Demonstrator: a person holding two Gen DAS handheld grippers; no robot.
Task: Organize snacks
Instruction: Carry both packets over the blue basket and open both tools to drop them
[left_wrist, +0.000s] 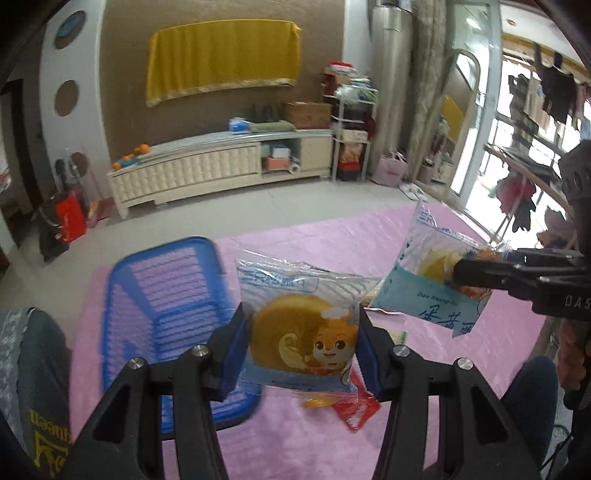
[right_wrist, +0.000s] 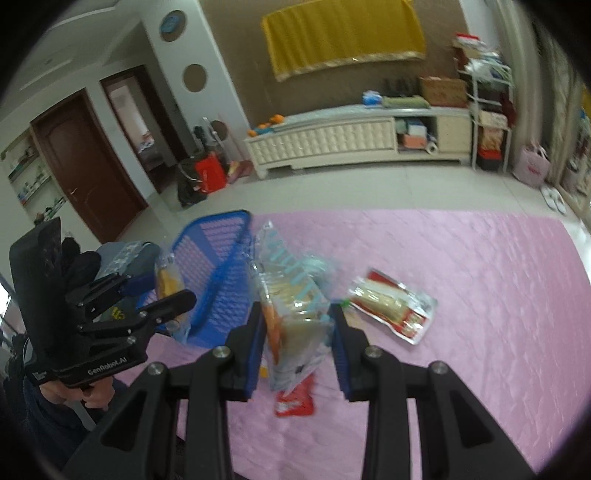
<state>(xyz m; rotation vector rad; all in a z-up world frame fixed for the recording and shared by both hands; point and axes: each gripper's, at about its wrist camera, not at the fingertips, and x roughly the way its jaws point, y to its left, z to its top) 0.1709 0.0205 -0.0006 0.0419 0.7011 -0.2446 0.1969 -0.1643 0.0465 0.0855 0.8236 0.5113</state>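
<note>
Both claws are clenched on snacks and held up over the pink worktop (right_wrist: 461, 280): the left claw (left_wrist: 301, 341) grips a clear-wrapped round cake (left_wrist: 299, 332) flat between its blue pads, and the right claw (right_wrist: 297, 345) pinches a second cake packet (right_wrist: 295, 314) edge-on, so it hangs crumpled between the pads. The blue basket (right_wrist: 221, 280) stands on the far left part of the worktop, near both claws, and looks empty. The likeliest slip is the right packet: the wrapper is slick and held by a thin, folded edge, so a quick swing toward the basket could let it slide out (or the soft cake inside could be squashed). The two claws are also near each other, so heading for the basket together risks a knock, and a packet dropped on the basket's rim could tip it. Still lying on the worktop are a red-edged snack pack (right_wrist: 393, 306) and a small red packet (right_wrist: 293, 400). Readable writing: "Dan Huang Su" on the right-hand cake's wrapper, "GenRobot.AI" on the left claw's body; the rest is too blurred to read
</note>
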